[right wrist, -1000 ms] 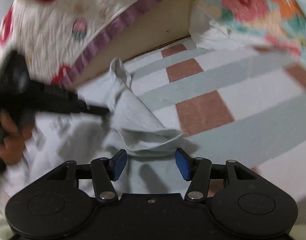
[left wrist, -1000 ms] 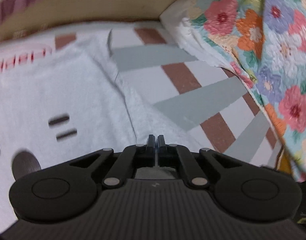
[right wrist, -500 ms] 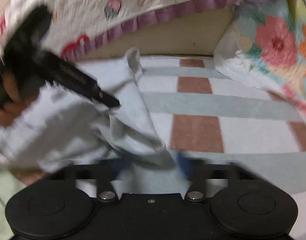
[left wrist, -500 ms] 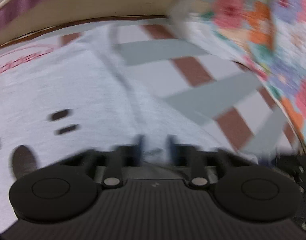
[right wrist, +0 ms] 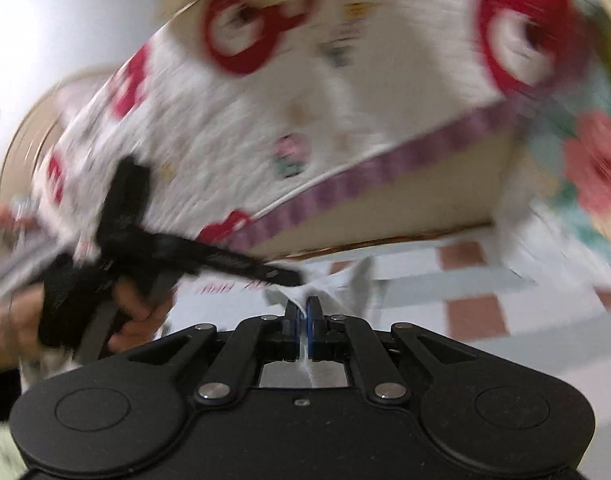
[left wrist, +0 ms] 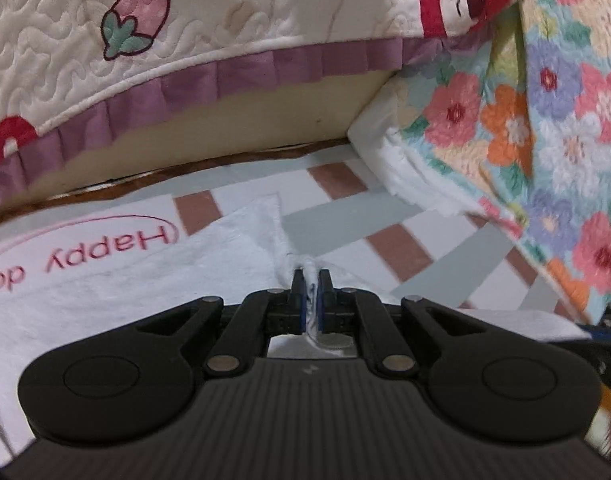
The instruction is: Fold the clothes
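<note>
White garment (left wrist: 105, 280) pinched, right claw (right wrist: 303, 320) view blurred.

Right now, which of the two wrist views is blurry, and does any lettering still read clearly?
Left wrist view: sharp, with fisheye bending at the edges; the red "Happy" lettering on the white garment reads clearly, upside down. Right wrist view: motion-smeared throughout; the quilted cover streaks and the garment's print is illegible, only the right gripper body stays crisp.
</note>
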Demonstrator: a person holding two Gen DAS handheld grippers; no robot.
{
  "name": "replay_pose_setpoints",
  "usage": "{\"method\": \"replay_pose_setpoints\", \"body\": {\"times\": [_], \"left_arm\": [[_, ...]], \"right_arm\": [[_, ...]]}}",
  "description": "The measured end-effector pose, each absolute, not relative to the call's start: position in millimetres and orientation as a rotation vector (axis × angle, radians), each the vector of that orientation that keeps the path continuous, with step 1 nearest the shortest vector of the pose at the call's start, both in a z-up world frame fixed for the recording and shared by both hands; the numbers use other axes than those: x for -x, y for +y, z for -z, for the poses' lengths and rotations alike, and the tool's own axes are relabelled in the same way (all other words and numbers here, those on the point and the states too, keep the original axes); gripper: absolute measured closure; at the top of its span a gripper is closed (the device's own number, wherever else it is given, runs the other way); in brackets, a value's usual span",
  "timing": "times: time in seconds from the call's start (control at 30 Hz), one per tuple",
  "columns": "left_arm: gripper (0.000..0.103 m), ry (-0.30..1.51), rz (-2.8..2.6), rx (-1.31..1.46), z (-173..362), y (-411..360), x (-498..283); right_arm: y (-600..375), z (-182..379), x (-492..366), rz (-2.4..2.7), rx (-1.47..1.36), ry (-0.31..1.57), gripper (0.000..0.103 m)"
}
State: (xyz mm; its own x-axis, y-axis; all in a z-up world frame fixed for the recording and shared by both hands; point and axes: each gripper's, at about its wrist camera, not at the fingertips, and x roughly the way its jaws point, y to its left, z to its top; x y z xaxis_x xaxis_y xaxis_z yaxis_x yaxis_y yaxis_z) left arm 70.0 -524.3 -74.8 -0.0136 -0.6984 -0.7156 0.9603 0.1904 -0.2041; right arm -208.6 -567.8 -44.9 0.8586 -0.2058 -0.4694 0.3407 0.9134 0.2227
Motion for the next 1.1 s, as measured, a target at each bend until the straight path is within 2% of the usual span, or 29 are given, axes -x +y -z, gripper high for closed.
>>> {"method": "replay_pose_setpoints", "body": {"times": [0.1, 0.13, 0.17, 0.2, 0.47, 0.6, 0.67, 0.77, 0.83, 0.87, 0.9, 0.93, 0.97, 1.1], "left_arm": [[0.099, 0.841, 1.328, -0.488, 100, -518, -83], [0.099, 0.849, 1.307, -0.513, 110, -516, -88], [0.099, 0.847, 1.286, -0.537, 119, -513, -93], [0.099, 0.844, 1.264, -0.561, 128, -511, -98], [0.097, 0.851, 1.314, -0.5, 142, -501, -115], [0.097, 0.875, 1.309, -0.46, 147, -504, -121], [0.096, 0.885, 1.301, -0.43, 149, -500, -125], [0.086, 0.894, 1.278, -0.384, 148, -491, -130], [0.084, 0.827, 1.327, -0.379, 136, -477, -122], [0.078, 0.791, 1.352, -0.377, 130, -469, -117], [0.074, 0.733, 1.399, -0.395, 123, -459, -107], [0.065, 0.671, 1.447, -0.416, 116, -448, -95], [0.057, 0.608, 1.493, -0.437, 109, -438, -84], [0.053, 0.487, 1.729, -0.612, 106, -406, -23]], "right_arm": [[-558, 47, 200, 0.288, -0.27, 0.482, 0.094], [-557, 52, 201, 0.294, -0.275, 0.492, 0.089], [-557, 57, 202, 0.3, -0.28, 0.501, 0.067], [-556, 62, 202, 0.306, -0.285, 0.511, 0.05], [-549, 102, 207, 0.353, -0.326, 0.586, 0.048], [-546, 123, 210, 0.377, -0.347, 0.624, 0.039], [-547, 130, 208, 0.398, -0.362, 0.639, 0.038], [-555, 136, 201, 0.45, -0.395, 0.653, 0.037], [-554, 135, 201, 0.456, -0.383, 0.633, 0.037], [-554, 134, 201, 0.457, -0.375, 0.621, 0.039], [-555, 134, 202, 0.458, -0.381, 0.611, 0.054], [-557, 135, 203, 0.459, -0.391, 0.602, 0.068], [-558, 135, 204, 0.461, -0.401, 0.594, 0.096], [-546, 121, 209, 0.482, -0.34, 0.565, 0.096]]}}
